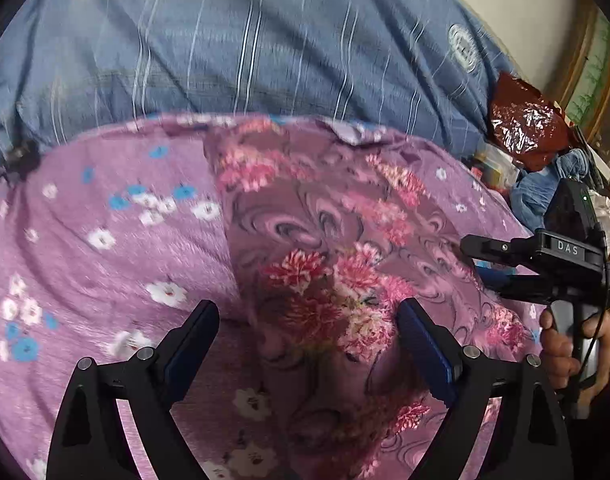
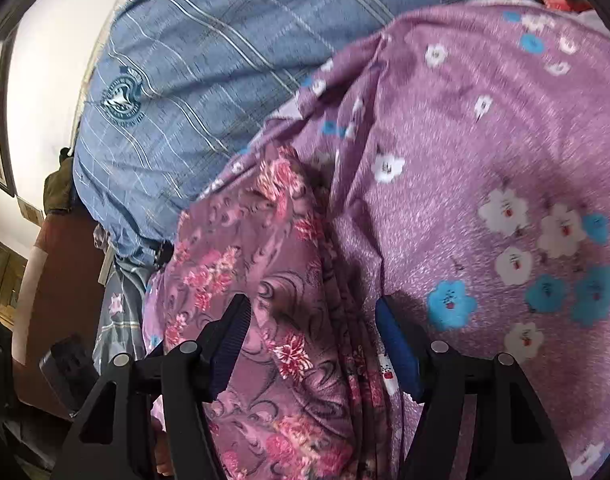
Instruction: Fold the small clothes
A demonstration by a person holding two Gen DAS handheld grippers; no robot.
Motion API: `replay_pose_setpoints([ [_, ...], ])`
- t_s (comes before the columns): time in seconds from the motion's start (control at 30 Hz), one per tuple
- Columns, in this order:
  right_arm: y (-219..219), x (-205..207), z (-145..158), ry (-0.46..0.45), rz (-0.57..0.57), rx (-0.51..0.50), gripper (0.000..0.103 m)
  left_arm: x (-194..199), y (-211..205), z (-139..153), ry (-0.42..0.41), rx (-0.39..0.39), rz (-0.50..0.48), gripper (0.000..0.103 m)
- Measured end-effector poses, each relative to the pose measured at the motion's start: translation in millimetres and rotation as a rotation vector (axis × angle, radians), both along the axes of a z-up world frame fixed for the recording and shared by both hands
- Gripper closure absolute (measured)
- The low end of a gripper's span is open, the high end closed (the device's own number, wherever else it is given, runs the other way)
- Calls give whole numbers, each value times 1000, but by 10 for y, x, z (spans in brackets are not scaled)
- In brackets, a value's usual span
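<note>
The left gripper is standing with its fingers spread wide, one on each side of the garment, a mauve cloth printed with pink flowers and dark swirls. The blue pads are not pressing the cloth from this view; the garment is running up between them as a long, roughly folded strip.

The right gripper is likewise parted, its fingers straddling the same garment. Here the cloth is bunching into lengthwise pleats between the pads; whether either pad is touching it I cannot tell. Neither gripper is clamping anything.

In the left view the right gripper is showing just right of the garment, at its near end, with the person's hand wrapping the handle.

The garment is lying on a purple sheet dotted with white and blue flowers, which is spreading out to the left of the garment in the left view and to its right in the right view. Beyond the garment's far end a blue striped blanket with round crests is covering the bed. Right of the garment and farther back, a shiny red bag is sitting on a heap of blue cloth and clutter. Both views are somewhat blurred.
</note>
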State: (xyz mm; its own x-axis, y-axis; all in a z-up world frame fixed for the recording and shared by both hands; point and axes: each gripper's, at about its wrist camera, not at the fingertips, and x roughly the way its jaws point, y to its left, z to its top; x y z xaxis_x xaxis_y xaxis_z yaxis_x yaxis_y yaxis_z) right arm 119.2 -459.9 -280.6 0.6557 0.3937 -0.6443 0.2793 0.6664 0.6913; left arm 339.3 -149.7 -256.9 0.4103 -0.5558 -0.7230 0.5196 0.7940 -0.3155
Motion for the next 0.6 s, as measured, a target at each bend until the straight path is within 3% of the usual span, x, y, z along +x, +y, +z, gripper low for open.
replay_pose_setpoints([
  [0.17, 106, 78, -76, -4, 55, 35, 36, 254, 39, -128, 115, -92, 9, 19],
  [0.2, 161, 83, -57, -6, 75, 25, 38, 285, 39, -133, 120, -108, 4, 27],
  [0.37, 402, 64, 80, -33, 114, -113, 50, 332, -28, -153, 103, -118, 7, 38],
  [0.57, 587, 70, 161, -40, 116, -268, 71, 202, -105, -132, 42, -66, -2, 49],
  [0.6, 608, 67, 177, -43, 113, -289, 74, 184, -116, -121, 25, -60, -4, 55],
])
